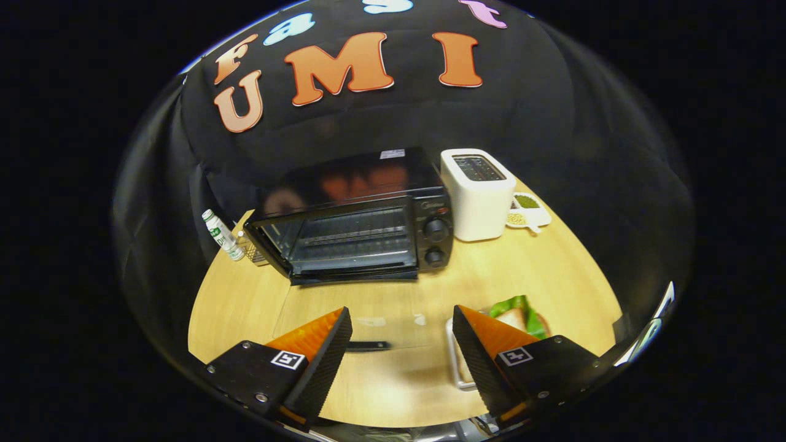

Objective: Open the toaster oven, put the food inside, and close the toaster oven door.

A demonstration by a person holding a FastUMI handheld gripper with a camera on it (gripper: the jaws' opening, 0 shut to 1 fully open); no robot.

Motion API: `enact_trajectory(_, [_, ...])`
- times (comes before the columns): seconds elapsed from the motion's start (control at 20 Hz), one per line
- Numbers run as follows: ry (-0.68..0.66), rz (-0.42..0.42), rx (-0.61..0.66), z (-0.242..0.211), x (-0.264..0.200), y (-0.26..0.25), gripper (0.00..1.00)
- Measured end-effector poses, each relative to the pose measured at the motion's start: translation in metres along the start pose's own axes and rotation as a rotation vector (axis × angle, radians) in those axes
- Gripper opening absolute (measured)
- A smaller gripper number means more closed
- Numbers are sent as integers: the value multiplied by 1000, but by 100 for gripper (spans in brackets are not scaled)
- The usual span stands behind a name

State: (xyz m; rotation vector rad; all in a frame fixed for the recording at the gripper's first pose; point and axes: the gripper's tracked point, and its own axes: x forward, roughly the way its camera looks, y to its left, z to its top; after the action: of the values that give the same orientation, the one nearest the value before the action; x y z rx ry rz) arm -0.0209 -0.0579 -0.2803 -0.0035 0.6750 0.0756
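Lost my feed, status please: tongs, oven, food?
Tongs open, holding nothing. Toaster oven door down flat on table. Sandwich on its tray beside right finger. Nothing in the way.

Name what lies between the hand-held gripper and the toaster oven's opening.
In the gripper view, the toaster oven's glass door, folded down flat, its handle between the open hand-held gripper's fingers.

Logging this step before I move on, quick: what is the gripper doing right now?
Gripper: open, holding nothing; its fingers spread above the toaster oven's lowered glass door, with the sandwich just beyond the right finger.
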Motion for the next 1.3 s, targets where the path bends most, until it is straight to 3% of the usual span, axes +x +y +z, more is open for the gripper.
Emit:
enact_trajectory(0.2, [71,5,-14,3,-9,-57,98])
enact_trajectory(0.6, [295,192,93,-29,18,-118,99])
enact_trajectory(0.9, [489,343,215,-62,40,-124,99])
enact_trajectory(1.3, [615,452,179,-85,43,-107,96])
